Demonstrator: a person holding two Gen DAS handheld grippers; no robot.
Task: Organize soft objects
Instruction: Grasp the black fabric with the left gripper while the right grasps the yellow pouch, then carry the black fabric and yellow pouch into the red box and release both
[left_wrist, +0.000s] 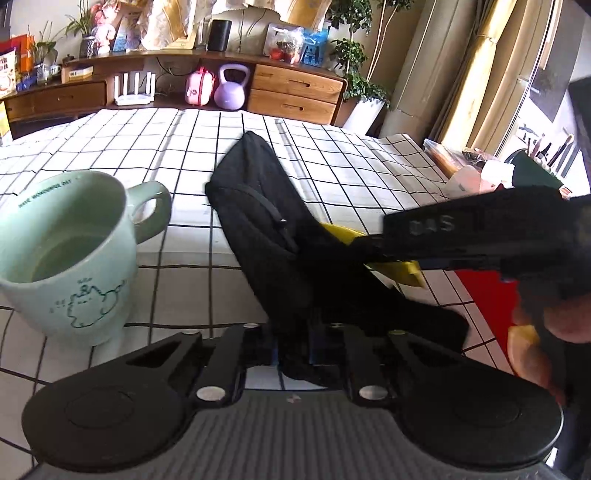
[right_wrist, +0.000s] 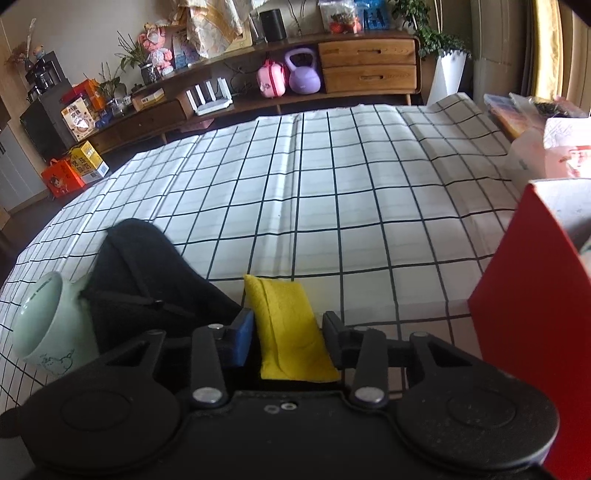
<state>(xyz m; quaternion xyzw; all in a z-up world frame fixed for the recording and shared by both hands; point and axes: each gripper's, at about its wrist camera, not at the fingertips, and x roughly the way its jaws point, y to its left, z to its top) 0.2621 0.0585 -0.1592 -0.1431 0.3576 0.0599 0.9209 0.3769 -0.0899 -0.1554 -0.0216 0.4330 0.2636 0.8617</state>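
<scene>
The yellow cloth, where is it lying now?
In the right wrist view the yellow cloth lies on the checked tablecloth between the right gripper fingers, beside the black pouch.

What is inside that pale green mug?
The mug looks empty: its bare pale green inside wall and bottom show in the left wrist view, with small lettering under the rim. The nearest inside wall is hidden by its own rim.

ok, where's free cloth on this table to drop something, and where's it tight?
Free: the checked tablecloth from beyond the black pouch and yellow cloth to the far edge. Tight: the near strip, with the green mug against the pouch, both grippers working there, the red box on the right, and clutter at the far right corner.
</scene>
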